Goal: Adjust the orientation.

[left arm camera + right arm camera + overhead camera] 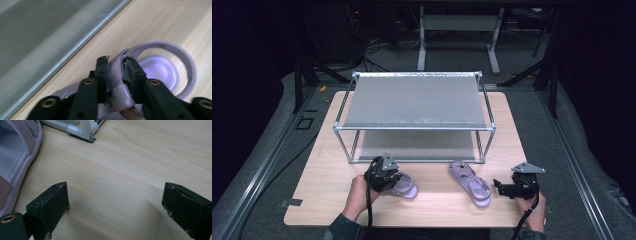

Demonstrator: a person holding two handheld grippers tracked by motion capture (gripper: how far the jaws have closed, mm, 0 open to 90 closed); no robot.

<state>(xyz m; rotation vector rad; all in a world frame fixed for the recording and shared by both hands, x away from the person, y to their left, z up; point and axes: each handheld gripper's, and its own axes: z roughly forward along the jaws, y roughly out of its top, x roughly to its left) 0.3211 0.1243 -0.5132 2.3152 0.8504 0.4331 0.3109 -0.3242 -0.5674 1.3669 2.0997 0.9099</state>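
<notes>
Both grippers are chunky black plastic builds. The left gripper [384, 176], lower left of the high view, has a grey three-cornered plate on top and a black cable trailing down toward the bottom edge. The right gripper [514, 187], lower right, has the same grey plate and its own black cable. Up close in the left gripper view, the black jaws carry brass-coloured screw holes. In the right gripper view the jaws are blocky black pads with pale scuffs on the corners, plus one brass ring at lower left. Dark greenish sleeve [343, 229] cuffs show at the bottom edge.
</notes>
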